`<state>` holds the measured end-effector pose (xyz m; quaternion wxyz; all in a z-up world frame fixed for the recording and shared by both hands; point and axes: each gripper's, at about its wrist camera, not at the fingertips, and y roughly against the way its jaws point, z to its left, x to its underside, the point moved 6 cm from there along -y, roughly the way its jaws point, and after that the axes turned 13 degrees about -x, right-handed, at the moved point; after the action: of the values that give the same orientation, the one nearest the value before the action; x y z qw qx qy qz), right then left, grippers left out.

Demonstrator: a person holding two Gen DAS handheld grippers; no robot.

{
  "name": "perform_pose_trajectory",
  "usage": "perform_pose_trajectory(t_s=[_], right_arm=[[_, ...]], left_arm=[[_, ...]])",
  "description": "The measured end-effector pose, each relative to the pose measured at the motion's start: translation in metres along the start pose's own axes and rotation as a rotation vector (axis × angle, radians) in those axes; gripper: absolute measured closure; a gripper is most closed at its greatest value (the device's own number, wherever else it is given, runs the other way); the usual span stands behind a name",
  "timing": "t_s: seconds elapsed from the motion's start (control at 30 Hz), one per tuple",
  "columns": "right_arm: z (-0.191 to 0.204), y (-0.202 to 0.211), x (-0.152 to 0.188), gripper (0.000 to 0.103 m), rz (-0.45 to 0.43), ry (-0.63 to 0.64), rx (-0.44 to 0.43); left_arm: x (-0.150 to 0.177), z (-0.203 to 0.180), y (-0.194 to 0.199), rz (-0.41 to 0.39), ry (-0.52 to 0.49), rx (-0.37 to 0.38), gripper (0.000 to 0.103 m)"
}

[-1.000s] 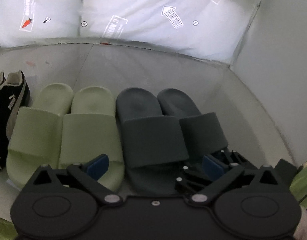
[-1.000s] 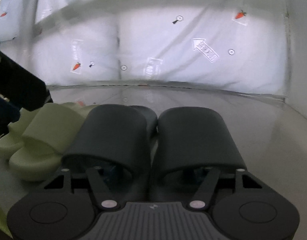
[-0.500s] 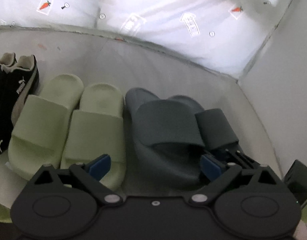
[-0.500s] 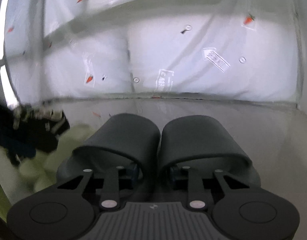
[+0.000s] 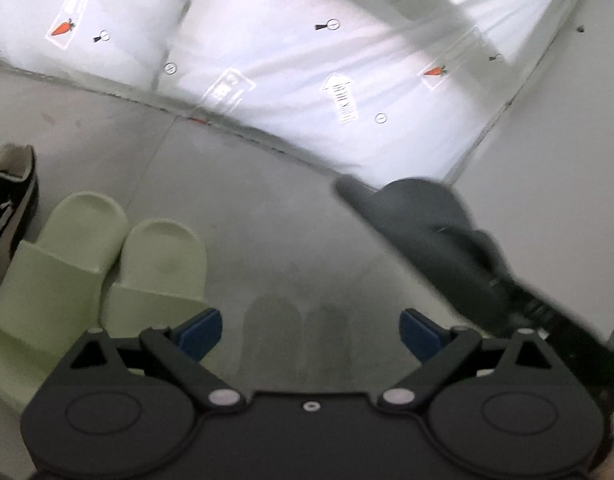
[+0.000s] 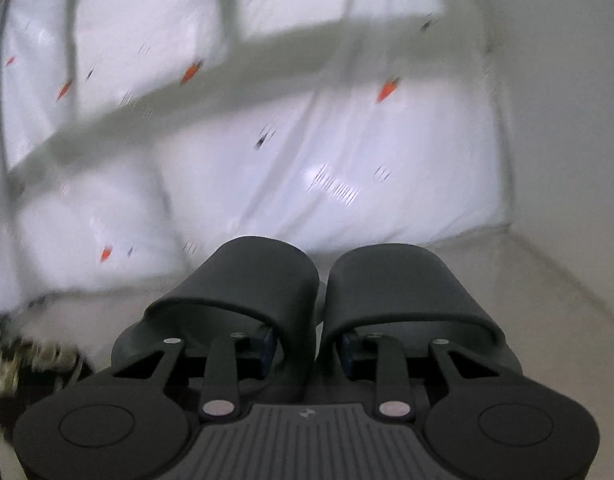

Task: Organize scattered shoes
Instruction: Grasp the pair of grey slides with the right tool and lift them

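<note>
Slides of dark grey (image 6: 315, 300) are carried as a pair above the floor (image 5: 267, 208) — the right gripper (image 6: 307, 346) is pinched on their touching inner walls, one finger under each strap. The left gripper (image 5: 311, 330) is spread wide, empty, beside the green slides (image 5: 95, 280) — these are set side by side.

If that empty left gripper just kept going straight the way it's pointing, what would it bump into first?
Probably nothing but bare floor: the left gripper points between the green slides and the lifted dark slides, towards the white plastic sheet. Depth is unclear.
</note>
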<state>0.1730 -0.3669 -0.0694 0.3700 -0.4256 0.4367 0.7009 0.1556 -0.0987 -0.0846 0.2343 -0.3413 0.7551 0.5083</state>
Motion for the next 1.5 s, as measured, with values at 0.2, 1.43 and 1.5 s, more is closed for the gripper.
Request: perform_pose_trajectory(t_s=[0.2, 1.43, 1.5], right_arm=[[-0.023, 0.03, -0.051, 0.062, -0.112, 0.043, 0.085], [-0.34, -0.172, -0.058, 0.061, 0.037, 0.164, 0.115], [-0.355, -0.192, -0.053, 0.061, 0.049, 0.155, 0.131]], left_arm=[[-0.01, -0.022, 0.007, -0.091, -0.027, 0.017, 0.007], [-0.097, -0.295, -0.139, -0.38, -0.267, -0.304, 0.007], [-0.095, -0.294, -0.15, -0.347, -0.269, -0.315, 0.007]])
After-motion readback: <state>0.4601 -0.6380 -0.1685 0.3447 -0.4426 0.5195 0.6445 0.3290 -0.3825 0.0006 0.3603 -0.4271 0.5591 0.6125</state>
